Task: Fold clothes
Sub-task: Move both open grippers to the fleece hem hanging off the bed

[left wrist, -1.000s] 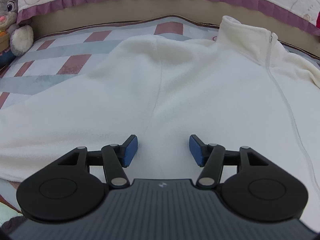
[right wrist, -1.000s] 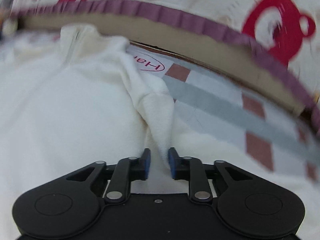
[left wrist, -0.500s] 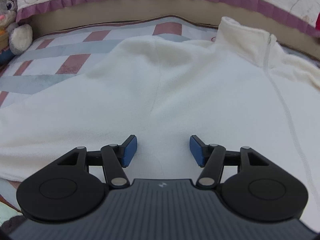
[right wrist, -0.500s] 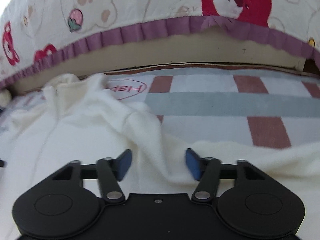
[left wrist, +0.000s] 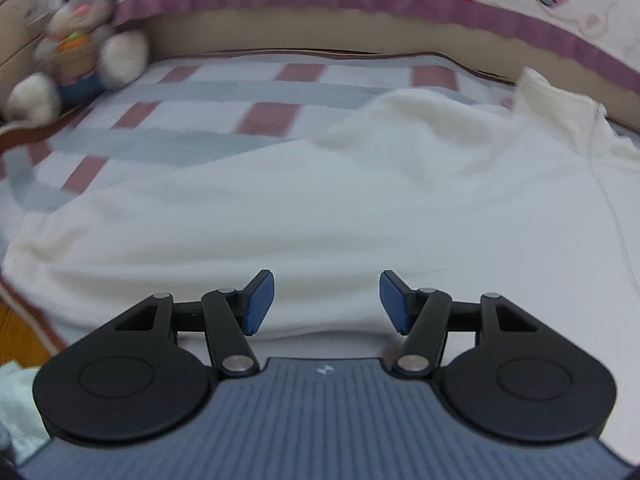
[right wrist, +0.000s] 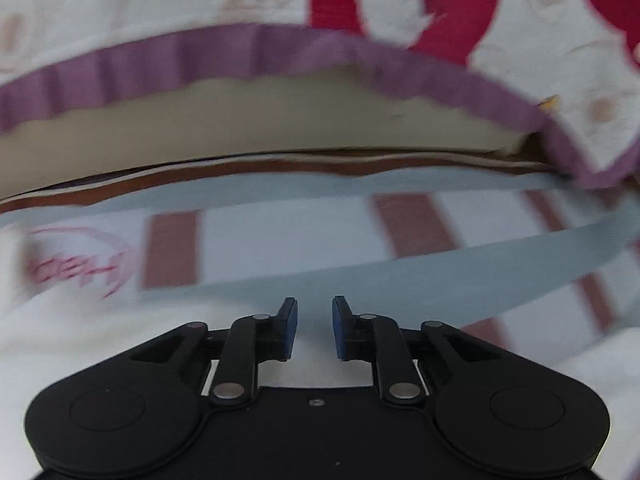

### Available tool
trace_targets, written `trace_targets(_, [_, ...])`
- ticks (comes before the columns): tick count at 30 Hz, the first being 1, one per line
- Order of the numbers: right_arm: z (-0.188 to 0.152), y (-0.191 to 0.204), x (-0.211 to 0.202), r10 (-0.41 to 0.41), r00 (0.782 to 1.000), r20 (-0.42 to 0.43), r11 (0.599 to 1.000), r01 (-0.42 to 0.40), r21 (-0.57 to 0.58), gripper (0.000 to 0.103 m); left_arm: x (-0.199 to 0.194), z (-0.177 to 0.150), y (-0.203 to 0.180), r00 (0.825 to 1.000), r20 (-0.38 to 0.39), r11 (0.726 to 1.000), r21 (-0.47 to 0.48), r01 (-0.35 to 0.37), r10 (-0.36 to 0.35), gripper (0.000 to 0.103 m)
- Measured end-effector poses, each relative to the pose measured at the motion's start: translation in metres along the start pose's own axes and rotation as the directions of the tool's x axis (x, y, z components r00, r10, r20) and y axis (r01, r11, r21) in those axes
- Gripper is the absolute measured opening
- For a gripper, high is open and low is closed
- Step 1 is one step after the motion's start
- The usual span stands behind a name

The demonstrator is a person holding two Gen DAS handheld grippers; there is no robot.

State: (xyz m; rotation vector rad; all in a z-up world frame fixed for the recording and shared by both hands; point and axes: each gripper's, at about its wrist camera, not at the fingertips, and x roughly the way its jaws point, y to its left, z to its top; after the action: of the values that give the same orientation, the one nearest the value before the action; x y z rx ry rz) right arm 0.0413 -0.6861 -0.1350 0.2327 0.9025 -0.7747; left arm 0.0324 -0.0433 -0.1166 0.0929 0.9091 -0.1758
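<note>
The cream-white fleece zip-up jacket (left wrist: pixel 360 208) lay spread on the striped bed sheet of pale blue, white and brick-red bands (left wrist: pixel 208 120), stretching away ahead of the left claw (left wrist: pixel 326 300), with its stand-up collar (left wrist: pixel 560 116) far ahead and to that claw's right. The near hem ran just below the left claw's blue pads (left wrist: pixel 260 300), which stood spread apart with nothing between them.

The right claw (right wrist: pixel 314 328) had just been closing; its jaws stood narrowed with a small gap, and no cloth sat between them. Fleece (right wrist: pixel 80 340) showed to its lower left and lower right, while bare sheet (right wrist: pixel 360 280) lay directly ahead.

By the look of it, the fold was between grasps: the jacket was laid out flat and both claws were seeking new holds. The next move would likely call for the left claw to drop onto the hem or side edge and pinch through the thick pile, while the right found the matching edge on its own side.

Around them, a grey and white plush rabbit toy (left wrist: pixel 76 40) sat far ahead-left of the left claw, well clear of the jacket. A cartoon-print quilt with a purple ruffled border (right wrist: pixel 200 64) hung along the far side of the bed; it could crowd any fold toward the collar.
</note>
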Motion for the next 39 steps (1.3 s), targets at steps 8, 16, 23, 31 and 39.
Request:
trace_targets(8, [-0.048, 0.064, -0.110, 0.451, 0.892, -0.026, 0.886, -0.451, -0.108, 0.040, -0.024, -0.026, 0.028, 0.988, -0.052, 0.988, -0.059, 0.145, -0.148, 0.058])
trace_targets(16, [-0.141, 0.141, -0.214, 0.761, 0.556, -0.334, 0.509, -0.831, -0.223, 0.042, -0.051, -0.046, 0.000, 0.901, -0.158, 0.901, 0.105, 0.422, -0.404, 0.054])
trace_targets(23, [-0.210, 0.168, -0.279, 0.718, 0.477, -0.507, 0.306, -0.871, -0.385, 0.044, -0.070, -0.082, -0.015, 0.758, -0.397, 0.778, 0.148, 0.610, -0.518, 0.054])
trace_targets(31, [-0.272, 0.169, -0.317, 0.677, 0.360, -0.641, 0.083, -0.904, -0.420, 0.044, -0.074, -0.115, -0.032, 0.651, -0.516, 0.707, 0.118, 0.697, -0.556, 0.057])
trace_targets(39, [-0.280, 0.161, -0.318, 0.668, 0.368, -0.647, 0.077, -0.899, -0.432, 0.049, -0.068, -0.133, -0.045, 0.699, -0.501, 0.759, 0.121, 0.640, -0.510, 0.029])
